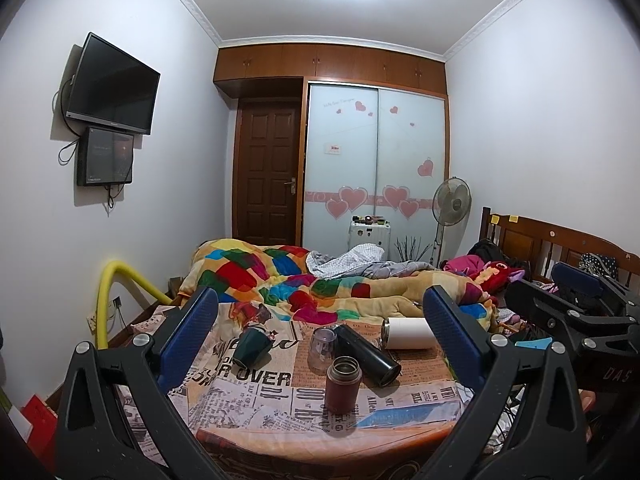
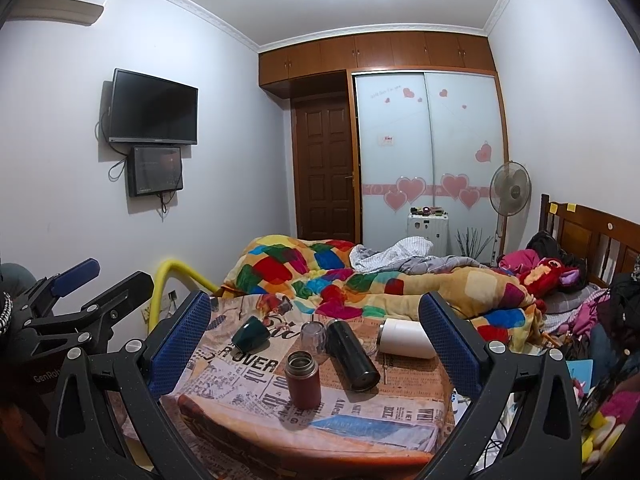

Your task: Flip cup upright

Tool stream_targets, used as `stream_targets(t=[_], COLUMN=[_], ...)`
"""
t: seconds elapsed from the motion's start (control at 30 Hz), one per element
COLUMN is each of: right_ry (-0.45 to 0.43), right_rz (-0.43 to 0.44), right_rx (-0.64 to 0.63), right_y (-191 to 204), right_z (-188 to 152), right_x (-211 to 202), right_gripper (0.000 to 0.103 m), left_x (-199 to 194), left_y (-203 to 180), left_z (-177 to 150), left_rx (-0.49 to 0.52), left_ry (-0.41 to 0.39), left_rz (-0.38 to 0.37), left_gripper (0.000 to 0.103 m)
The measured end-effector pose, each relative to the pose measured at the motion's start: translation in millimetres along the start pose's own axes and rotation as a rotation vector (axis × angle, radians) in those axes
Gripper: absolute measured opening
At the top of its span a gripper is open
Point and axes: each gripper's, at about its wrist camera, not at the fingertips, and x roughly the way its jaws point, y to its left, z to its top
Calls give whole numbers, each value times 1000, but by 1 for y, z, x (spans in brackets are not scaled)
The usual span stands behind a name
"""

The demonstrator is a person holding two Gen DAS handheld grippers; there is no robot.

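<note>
Home bedroom. Evidence: wooden-framed bed (image 1: 560,240) piled with a patchwork multicolour quilt (image 1: 280,276), sliding frosted-glass wardrobe with pink heart decals (image 1: 376,160) under brown overhead cabinets (image 1: 328,62), dark panelled wooden door (image 1: 270,176), wall-mounted black flat TV (image 1: 114,86), beige pedestal fan (image 1: 451,200), red plush toy (image 2: 548,272).
</note>
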Motion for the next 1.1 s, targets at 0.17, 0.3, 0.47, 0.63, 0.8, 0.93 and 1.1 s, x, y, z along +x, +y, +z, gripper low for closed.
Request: stream_targets(t=[0.17,0.3,0.47,0.63,0.8,0.93,1.1], right_ry=[1,1,1,3,6,6,11], right_rz=[-1,-1,0,-1,-2,-3,-5], right_rx=[0,1,1,1,4,5,9], right_y=[-1,0,-1,-1,-2,-4,-6], right_z=[-1,-1,0,0,-1,-2,-5], right_x=[1,0,0,0,1,1,0], right_gripper=[103,103,103,103,103,103,103], left_x=[1,1,3,4,4,4,5], left_y=[0,1,0,-1,-1,-1,0], left_z=[1,0,2,3,4,4,2], left_rx=[-2,-1,7,17,16,16,11], left_ry=[3,2,-1,-4,1,1,4], left_rz=[-2,-4,-8,-13,-15,-15,-16], left_gripper=[103,103,103,103,103,103,103])
